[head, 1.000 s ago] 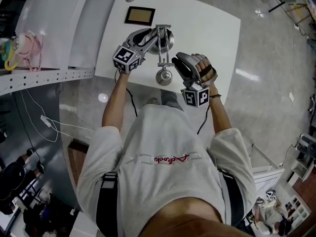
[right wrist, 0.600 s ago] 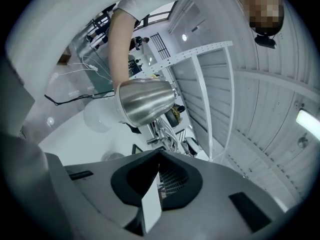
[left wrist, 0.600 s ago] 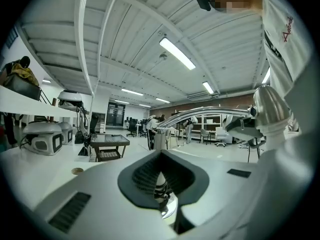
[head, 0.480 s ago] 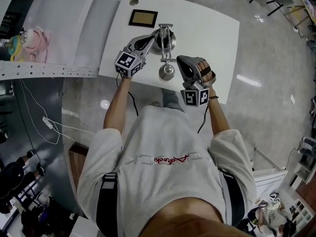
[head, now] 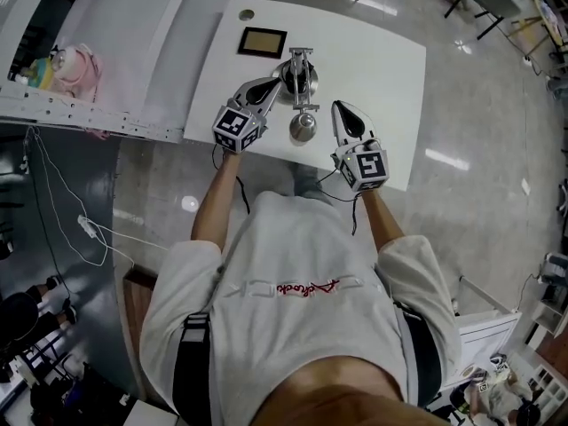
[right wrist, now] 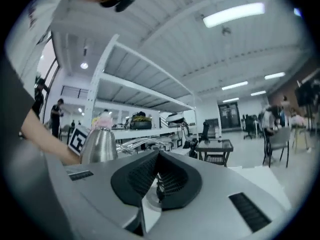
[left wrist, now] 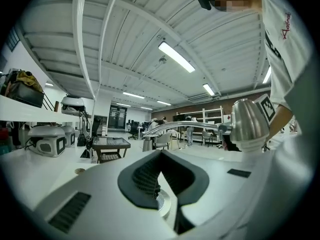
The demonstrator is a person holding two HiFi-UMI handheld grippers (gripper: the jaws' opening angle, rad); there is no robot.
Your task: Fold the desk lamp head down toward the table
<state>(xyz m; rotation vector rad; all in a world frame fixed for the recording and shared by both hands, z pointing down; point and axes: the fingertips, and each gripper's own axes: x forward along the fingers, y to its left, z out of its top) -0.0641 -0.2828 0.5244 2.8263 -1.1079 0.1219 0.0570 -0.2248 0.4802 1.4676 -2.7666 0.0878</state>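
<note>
The silver desk lamp stands on the white table [head: 382,60], its round base [head: 297,80] toward the far side. Its bell-shaped head [head: 303,128] hangs low near the front edge. In the left gripper view the head [left wrist: 248,121] is at the right, on its curved arm [left wrist: 180,127]. In the right gripper view the head [right wrist: 98,144] is at the left. My left gripper [head: 273,84] [left wrist: 158,160] is shut and empty, just left of the base. My right gripper [head: 343,107] [right wrist: 159,171] has just been closing with nothing between its jaws. It is shut to the right of the head.
A dark framed tablet [head: 263,41] lies on the table's far left, with a small round hole [head: 246,13] behind it. A shelf with a pink object [head: 73,65] runs along the left. Shiny floor surrounds the table.
The right gripper has rolled, so its marker cube now faces up, and it has shifted right of the lamp head. The left gripper has drawn slightly off the lamp arm.
</note>
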